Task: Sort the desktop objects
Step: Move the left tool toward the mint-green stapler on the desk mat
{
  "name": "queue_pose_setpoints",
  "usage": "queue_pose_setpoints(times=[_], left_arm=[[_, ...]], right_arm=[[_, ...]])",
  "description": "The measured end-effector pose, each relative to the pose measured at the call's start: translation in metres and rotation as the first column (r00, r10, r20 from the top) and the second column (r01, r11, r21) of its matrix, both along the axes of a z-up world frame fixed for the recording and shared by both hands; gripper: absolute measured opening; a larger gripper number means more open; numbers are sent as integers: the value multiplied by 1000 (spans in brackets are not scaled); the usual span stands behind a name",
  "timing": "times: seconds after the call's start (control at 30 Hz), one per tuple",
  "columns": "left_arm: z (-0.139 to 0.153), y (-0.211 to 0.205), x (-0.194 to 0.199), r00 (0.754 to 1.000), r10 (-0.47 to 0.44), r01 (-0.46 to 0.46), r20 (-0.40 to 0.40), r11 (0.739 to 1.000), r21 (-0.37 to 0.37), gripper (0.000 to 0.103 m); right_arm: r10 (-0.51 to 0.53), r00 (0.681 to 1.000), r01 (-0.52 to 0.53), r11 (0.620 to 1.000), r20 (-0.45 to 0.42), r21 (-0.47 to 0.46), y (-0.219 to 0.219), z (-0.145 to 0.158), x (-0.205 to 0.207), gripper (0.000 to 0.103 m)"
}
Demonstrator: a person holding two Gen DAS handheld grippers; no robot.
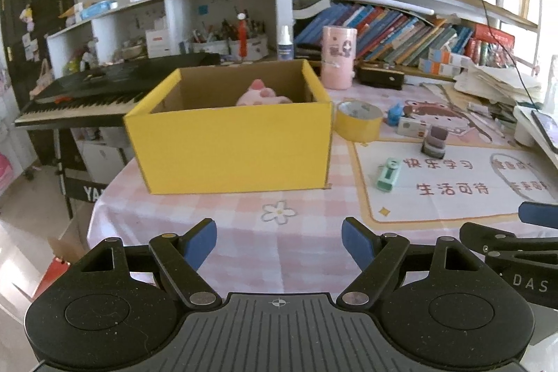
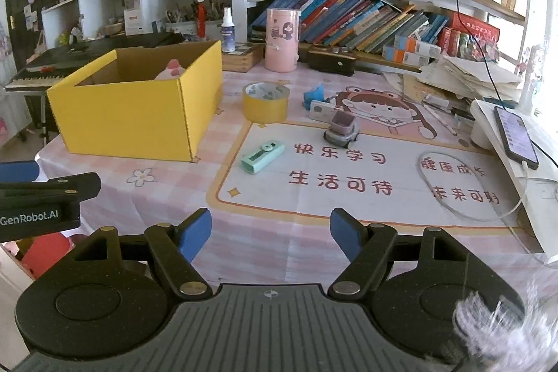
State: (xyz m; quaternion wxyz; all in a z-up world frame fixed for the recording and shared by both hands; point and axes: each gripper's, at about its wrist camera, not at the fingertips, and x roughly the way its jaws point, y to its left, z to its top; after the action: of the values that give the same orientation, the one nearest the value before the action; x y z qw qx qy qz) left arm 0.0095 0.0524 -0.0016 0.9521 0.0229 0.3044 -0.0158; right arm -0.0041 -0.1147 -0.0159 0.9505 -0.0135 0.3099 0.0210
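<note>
Approach step: left hand-held gripper (image 1: 279, 241) and right hand-held gripper (image 2: 270, 230) both spread, nothing between jaws. Mint stapler (image 2: 262, 157) just ahead of right; yellow box (image 2: 139, 114) ahead-left, pink toy (image 1: 261, 95) inside. Next, likely: right closes across stapler's narrow sides, lifts toward box.

Keyboard (image 1: 87, 100), leaning books (image 2: 366, 20), phone (image 2: 516, 136)

The yellow box (image 1: 228, 149) hides most of the pink plush toy (image 1: 261, 95).
</note>
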Motion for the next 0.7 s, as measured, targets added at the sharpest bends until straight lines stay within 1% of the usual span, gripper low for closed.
queue_pose_setpoints(times=[0.7], left_arm=[[-4,-55,27,995,-92,93,-37,995,28,81]], right_arm=[[-41,998,42,999,-56,16,-49,-8,18,73]])
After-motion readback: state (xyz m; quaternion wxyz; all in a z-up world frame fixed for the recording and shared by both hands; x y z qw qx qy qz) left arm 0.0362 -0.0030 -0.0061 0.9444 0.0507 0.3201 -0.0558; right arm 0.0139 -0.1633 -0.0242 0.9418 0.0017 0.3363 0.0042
